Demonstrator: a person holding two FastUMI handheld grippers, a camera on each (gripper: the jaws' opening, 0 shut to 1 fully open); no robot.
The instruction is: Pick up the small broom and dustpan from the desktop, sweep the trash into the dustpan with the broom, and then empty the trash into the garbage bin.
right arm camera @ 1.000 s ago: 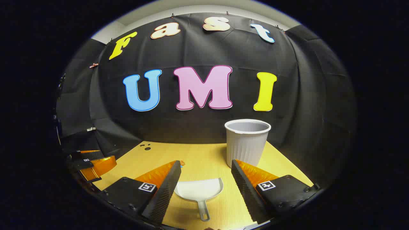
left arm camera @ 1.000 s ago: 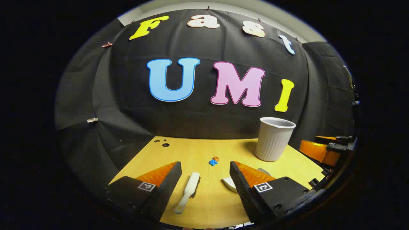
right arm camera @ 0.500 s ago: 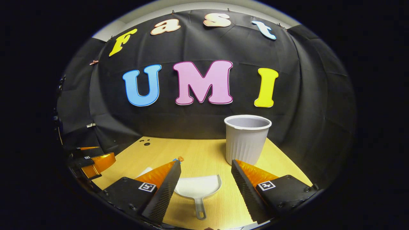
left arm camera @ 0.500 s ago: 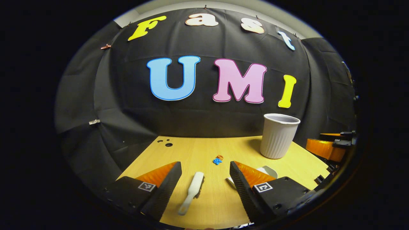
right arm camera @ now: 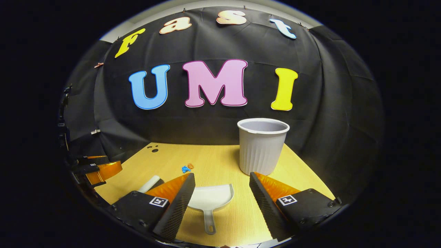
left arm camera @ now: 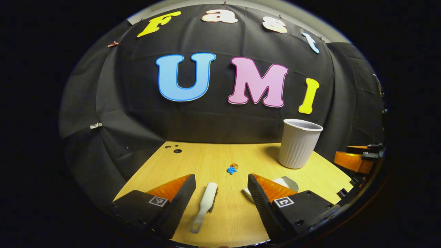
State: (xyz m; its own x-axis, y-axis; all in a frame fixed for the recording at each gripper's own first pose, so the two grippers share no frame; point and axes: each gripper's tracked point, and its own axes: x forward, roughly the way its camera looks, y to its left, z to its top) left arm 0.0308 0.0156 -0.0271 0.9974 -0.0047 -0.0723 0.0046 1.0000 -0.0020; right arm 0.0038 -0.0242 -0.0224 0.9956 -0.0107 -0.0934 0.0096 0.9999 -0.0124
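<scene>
Black cloth hangs behind a pale wooden tabletop point(left arm camera: 213, 158), and both pairs of tongs hover above its near edge, released and holding nothing.

Left tongs point(left arm camera: 221, 184) stand with their jaws wide apart on either side of the small broom point(left arm camera: 205, 201), touching neither flank. It lies flat just inside the near edge. Its long axis runs roughly from near edge to far edge, leaning slightly: the handle end with its hanging hole points back at the tongs, the brush head points toward the trash. That lie looks deliberate, since a handle offered toward the near edge can be pinched across its narrow width.

Right tongs point(right arm camera: 222, 186) are likewise spread, straddling the dustpan point(right arm camera: 211, 198). The pan rests flat near the near edge, stem pointing back at the tongs and open scoop mouth facing the far edge, so a grip on the stem would leave the mouth free to receive sweepings.

Farther out, the trash point(left arm camera: 232, 168), a small blue and orange clump, sits about mid-tabletop, well apart from both tools. Beyond it, toward the far right corner, the garbage bin point(right arm camera: 262, 148) stands upright with its mouth open, just past the dustpan.
</scene>
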